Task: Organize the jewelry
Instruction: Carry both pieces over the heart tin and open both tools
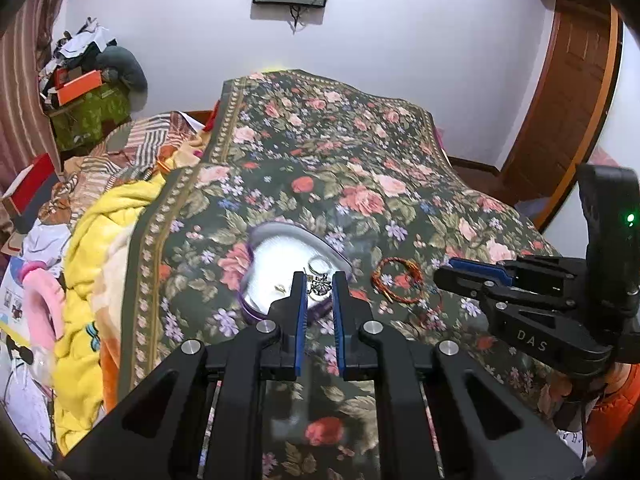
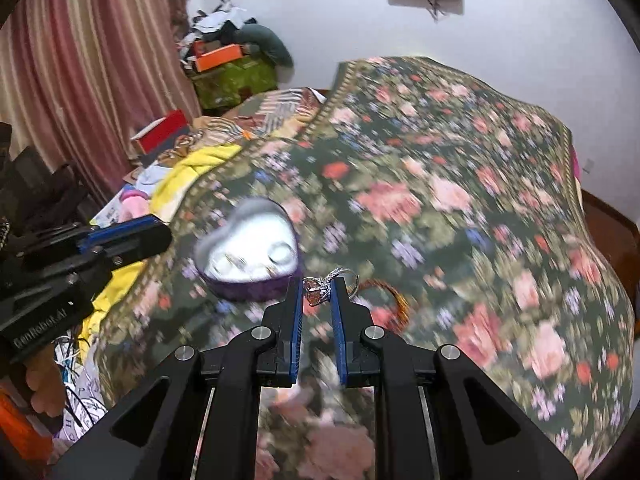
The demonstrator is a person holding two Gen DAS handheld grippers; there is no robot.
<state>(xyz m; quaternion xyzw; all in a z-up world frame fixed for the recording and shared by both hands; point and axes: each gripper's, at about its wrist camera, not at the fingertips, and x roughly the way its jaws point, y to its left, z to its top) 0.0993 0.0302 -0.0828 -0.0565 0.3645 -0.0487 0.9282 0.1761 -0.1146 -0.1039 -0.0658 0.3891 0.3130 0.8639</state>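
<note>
While you hold both tools above the floral bedspread (image 1: pixel 360 152), your right gripper (image 2: pixel 318 292) has its blue pads pinched on a silver ring (image 2: pixel 330 280) with an orange-pink stone; the band juts out past the right-hand fingertip and the stone sits between the pads. Your left gripper (image 1: pixel 319 286) has its fingers drawn close together, and a small dark, silvery piece of jewelry (image 1: pixel 320 285) sits at the tips; whether the pads actually press on it cannot be told from the left wrist view. Directly beyond those tips lies the heart-shaped box (image 1: pixel 256 312), purple-walled with a white lining, resting on the bedspread. Inside it you can see a silver ring (image 1: pixel 318 265) and a small gold piece (image 1: pixel 280 289). Just to the right of the box, on the cloth, lies a red-and-gold braided bracelet (image 1: pixel 398 280), apart from the box. In the right wrist view the box (image 2: pixel 248 292) and the bedspread are blurred, with the bracelet (image 2: pixel 394 296) partly hidden behind the right finger. A yellow blanket (image 1: pixel 104 240) is bunched along the bedspread's left edge.
</note>
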